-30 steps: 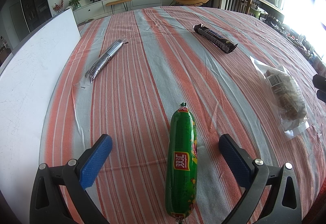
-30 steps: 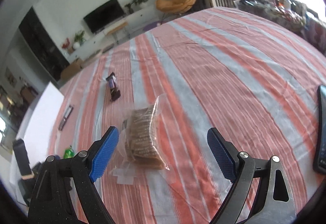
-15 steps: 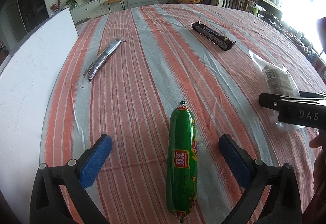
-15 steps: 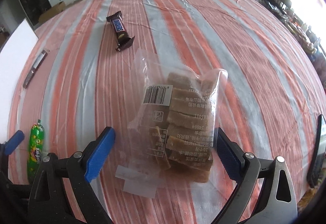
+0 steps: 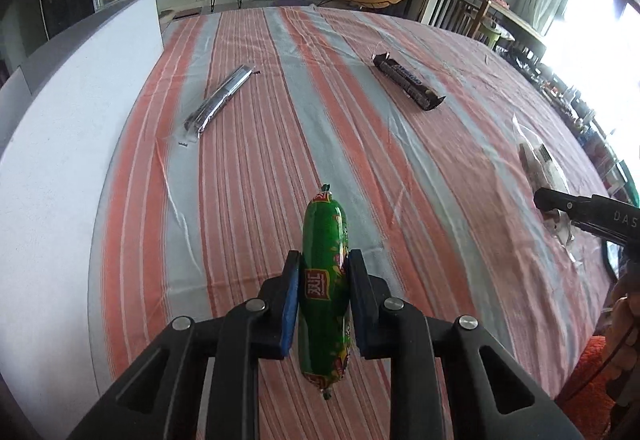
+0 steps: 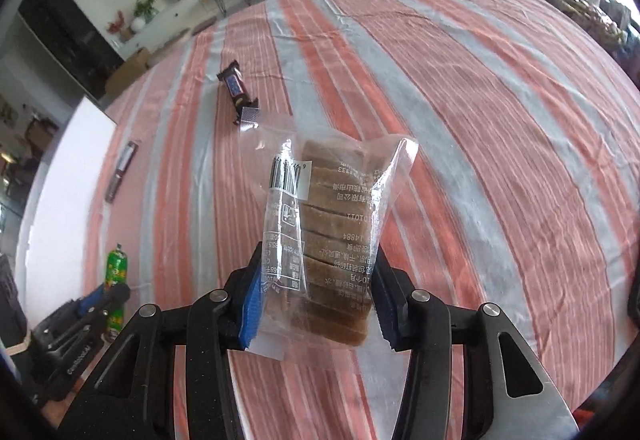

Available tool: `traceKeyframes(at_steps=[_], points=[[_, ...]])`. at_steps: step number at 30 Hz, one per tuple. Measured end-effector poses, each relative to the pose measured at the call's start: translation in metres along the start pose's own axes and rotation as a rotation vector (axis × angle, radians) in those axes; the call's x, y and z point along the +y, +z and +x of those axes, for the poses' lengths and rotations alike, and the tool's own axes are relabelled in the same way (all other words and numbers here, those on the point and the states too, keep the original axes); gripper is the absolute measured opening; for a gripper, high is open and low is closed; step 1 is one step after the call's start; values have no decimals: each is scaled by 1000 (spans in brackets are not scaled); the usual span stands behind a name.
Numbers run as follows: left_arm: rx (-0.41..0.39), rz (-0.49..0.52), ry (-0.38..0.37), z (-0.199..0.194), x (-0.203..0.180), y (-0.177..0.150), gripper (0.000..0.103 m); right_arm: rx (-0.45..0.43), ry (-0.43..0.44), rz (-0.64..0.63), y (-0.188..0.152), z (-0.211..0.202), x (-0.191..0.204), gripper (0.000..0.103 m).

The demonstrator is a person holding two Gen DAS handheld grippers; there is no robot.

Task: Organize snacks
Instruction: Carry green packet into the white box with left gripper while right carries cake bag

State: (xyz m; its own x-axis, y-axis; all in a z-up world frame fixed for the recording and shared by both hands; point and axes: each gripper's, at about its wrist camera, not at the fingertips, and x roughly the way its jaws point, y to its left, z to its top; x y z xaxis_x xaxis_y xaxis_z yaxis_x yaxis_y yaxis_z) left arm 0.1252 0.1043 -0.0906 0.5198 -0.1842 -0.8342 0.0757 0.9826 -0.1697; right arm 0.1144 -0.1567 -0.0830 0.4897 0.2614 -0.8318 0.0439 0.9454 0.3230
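On the striped tablecloth (image 5: 400, 175), working across from the left edge, a white board (image 5: 72, 143) is lying flat along the table's side and is taking up that whole margin; whether it is meant as the collecting place cannot be told. Just inward of it, a slim silvery snack packet (image 5: 218, 99) is resting untouched on the cloth, so it is still waiting to be dealt with. Nearer the middle, the left gripper (image 5: 322, 292) is clamping the green sausage (image 5: 325, 280): its jaws have just been closing, and the blue pads are now pressing on the sausage's sides around its middle, with both ends sticking out. Farther back and to the right, a dark chocolate bar (image 5: 408, 81) is lying apart from everything else, also untouched. On the right, the right gripper (image 6: 316, 300) is gripping the clear bag of brown biscuits (image 6: 332, 232); its jaws have likewise just been closing, and the pads are squeezing the bag's lower part while the rest is standing up ahead of them. By this reading the task is only getting under way: two snacks are being held, two are remaining loose, and nothing is looking gathered yet. Nothing is blocking the open cloth between them, though the two grippers are working close enough to need care when crossing.
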Motion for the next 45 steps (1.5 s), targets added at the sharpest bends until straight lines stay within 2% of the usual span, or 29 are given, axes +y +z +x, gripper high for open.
traceKeyframes(at_steps=[6,10,13,16,20,23,25,26,27,28,30,33,36,38,40,43,45], points=[[-92,-26,-138,-71,-8,3,22,-51,163,31,3,-45,17,49],[-185,-38,-199,-137,-2,9,22,-96,284,-51,9,-76,78,49],[-265,-71,-177,-183,25,13,22,-114,377,-122,11,-96,128,49],[-340,-114,-63,-219,67,11,22,-106,479,-198,7,-107,190,49],[-385,-205,184,-237,139,4,22,-16,598,-319,-2,-96,283,49],[-377,-272,368,-235,189,-11,22,30,624,-430,-21,-76,346,51],[-332,-315,461,-224,217,-20,24,56,608,-481,-33,-55,377,65],[-302,-342,500,-217,230,-25,27,64,564,-495,-40,-44,389,68],[-276,-368,525,-211,241,-29,42,64,512,-511,-45,-35,395,72],[-254,-396,540,-206,249,-34,65,57,471,-532,-50,-30,398,72],[-248,-435,562,-202,256,-41,85,39,469,-544,-54,-29,392,72],[-285,-425,587,-195,245,-39,87,-17,449,-526,-48,-30,358,77],[-317,-393,533,-188,226,-28,88,-90,376,-480,-35,-27,309,78],[-353,-351,465,-186,199,-19,88,-152,277,-467,-35,-22,271,81],[-380,-297,388,-183,171,-5,92,-210,129,-451,-39,-10,222,81],[-396,-206,257,-169,116,2,99,-187,-94,-384,-49,18,141,81],[-372,-126,172,-146,77,8,99,-168,-171,-331,-52,27,100,81]])
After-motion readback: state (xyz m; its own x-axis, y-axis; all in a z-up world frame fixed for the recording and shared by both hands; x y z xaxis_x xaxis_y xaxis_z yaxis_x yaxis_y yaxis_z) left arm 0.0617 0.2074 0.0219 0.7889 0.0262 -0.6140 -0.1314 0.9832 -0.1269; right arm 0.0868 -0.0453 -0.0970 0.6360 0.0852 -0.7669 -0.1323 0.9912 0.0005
